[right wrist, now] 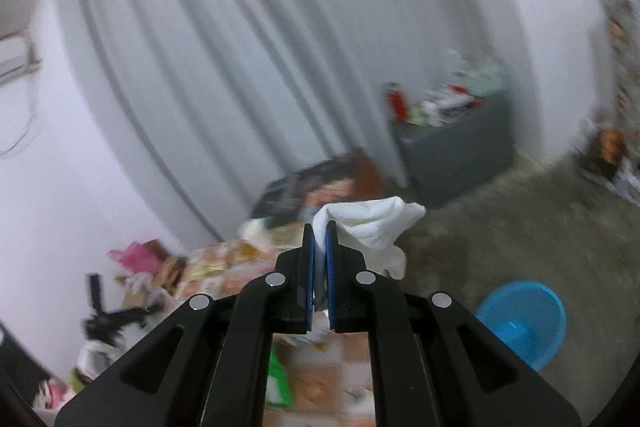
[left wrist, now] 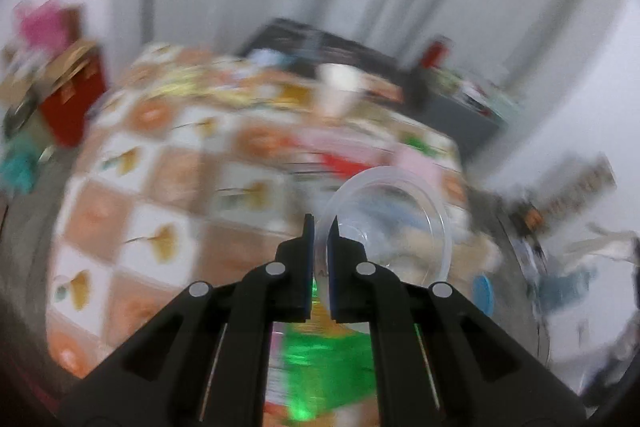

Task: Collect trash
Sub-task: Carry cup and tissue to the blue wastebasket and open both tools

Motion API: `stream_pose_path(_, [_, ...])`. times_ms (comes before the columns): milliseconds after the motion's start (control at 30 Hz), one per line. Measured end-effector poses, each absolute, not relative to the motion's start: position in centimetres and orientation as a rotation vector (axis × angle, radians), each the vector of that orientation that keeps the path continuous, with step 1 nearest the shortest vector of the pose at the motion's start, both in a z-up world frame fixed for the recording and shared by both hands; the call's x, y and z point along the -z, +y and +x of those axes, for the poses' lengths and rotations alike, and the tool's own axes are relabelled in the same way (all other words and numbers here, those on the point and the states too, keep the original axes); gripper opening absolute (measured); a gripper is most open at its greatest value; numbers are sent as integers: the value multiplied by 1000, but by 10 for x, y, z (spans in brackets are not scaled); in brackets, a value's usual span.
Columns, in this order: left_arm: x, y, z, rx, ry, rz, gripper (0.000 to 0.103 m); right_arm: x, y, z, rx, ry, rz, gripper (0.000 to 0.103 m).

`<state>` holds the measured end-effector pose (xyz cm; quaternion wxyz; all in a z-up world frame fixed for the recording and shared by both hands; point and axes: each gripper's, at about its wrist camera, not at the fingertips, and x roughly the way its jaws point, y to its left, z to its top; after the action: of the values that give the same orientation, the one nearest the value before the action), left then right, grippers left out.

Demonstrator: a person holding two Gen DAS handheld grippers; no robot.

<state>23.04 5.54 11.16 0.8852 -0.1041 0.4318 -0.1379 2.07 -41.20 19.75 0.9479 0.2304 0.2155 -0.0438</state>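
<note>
Left gripper: its black jaws with blue pads are pinching together on the thin rim of a clear plastic cup, likely the only spot slim enough to clamp.
Cup: it is hanging to the right of the pads, round, see-through, mouth tilted toward the camera.
Right gripper: its jaws are clamping tight on a crumpled white tissue; the soft folds are bulging out to the right.
Table: it is lying beneath the left gripper, covered in an orange-and-white checked cloth, with blurred wrappers littering it.
Blue basin: round plastic, it is sitting on the grey floor at near right, possibly for the trash.
</note>
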Motion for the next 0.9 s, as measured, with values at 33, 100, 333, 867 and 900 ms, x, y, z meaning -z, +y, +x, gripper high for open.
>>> stream_pose_path(33, [-118,29,228,339,898,-182,4,-188,-423,11,116,448,486,6])
stream_pose_path(100, [-125,-23,224,451,911,-129,4,-164,-451,-3,170,479,529,6])
stream_pose_path(333, [-93,-258,213,786,1062,70,4,-69,-529,-20,297,605,672,6])
stream_pose_path(867, [111,-525,222,692,1244,363,55,92,-648,61,516,863,827,36])
stream_pose_path(900, [117,-527,225,682,1246,349,56,98,-650,63,543,877,814,42])
